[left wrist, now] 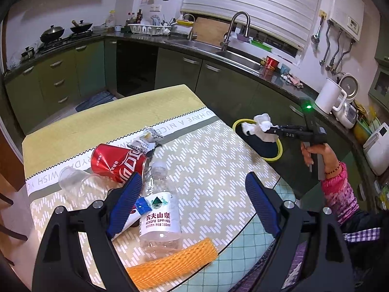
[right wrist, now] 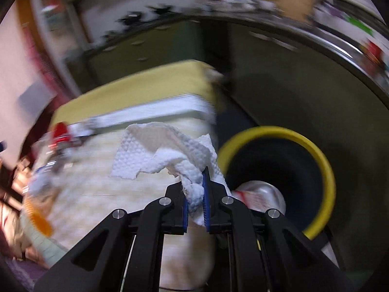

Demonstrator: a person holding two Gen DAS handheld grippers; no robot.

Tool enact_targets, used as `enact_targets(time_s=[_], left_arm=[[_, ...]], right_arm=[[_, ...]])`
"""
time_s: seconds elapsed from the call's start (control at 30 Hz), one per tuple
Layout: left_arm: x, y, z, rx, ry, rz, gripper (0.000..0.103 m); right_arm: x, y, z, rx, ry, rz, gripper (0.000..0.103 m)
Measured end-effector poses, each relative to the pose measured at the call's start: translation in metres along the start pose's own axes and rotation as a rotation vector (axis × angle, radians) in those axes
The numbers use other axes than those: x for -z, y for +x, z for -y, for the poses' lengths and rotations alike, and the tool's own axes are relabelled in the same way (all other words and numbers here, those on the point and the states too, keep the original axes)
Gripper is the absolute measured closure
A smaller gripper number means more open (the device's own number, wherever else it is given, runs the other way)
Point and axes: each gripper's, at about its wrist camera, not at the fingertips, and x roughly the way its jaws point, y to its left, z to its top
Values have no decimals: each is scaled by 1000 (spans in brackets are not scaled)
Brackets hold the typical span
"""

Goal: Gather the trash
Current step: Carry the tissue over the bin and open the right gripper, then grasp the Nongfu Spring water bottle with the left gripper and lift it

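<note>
My right gripper (right wrist: 195, 189) is shut on a crumpled white paper towel (right wrist: 170, 150), which hangs from the pads beside the table's right edge. From the left wrist view, the towel (left wrist: 261, 126) and right gripper (left wrist: 268, 131) hover over a black bin with a yellow rim (left wrist: 237, 123). The bin (right wrist: 323, 160) holds a can-like item (right wrist: 262, 194). My left gripper (left wrist: 192, 194) stands open above the table, over a clear water bottle (left wrist: 160, 219). A red cola can (left wrist: 116, 163), a clear plastic cup (left wrist: 73, 182), a crumpled wrapper (left wrist: 148, 137) and an orange foam net (left wrist: 175, 262) lie on the tablecloth.
The table (left wrist: 214, 160) has a patterned cloth and its right edge borders the bin. Green cabinets (left wrist: 226, 82), a sink (left wrist: 233, 56) and a counter with a white kettle (left wrist: 328, 97) run behind. A person's hand (left wrist: 313, 153) in a pink sleeve holds the right gripper.
</note>
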Motion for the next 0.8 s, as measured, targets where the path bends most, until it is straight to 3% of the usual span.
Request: enact_targets(time_s=[0.13, 0.33, 0.37, 0.4, 0.47, 0.8], left_arm=[[-1, 1, 5, 3, 13, -4, 21], [0, 4, 7, -5, 16, -23, 21], [0, 5, 7, -8, 15, -27, 21], [1, 5, 7, -9, 14, -29, 21], [2, 6, 5, -14, 12, -36, 20], [5, 13, 4, -13, 11, -80, 19]], right_arm=[[5, 34, 55, 124, 80, -81, 92], [7, 83, 97, 204, 137, -177, 86], [7, 89, 101, 210, 142, -187, 76], [7, 95, 106, 216, 148, -204, 57], [9, 99, 114, 234, 166, -215, 40], [18, 58, 98, 218, 160, -145, 35]])
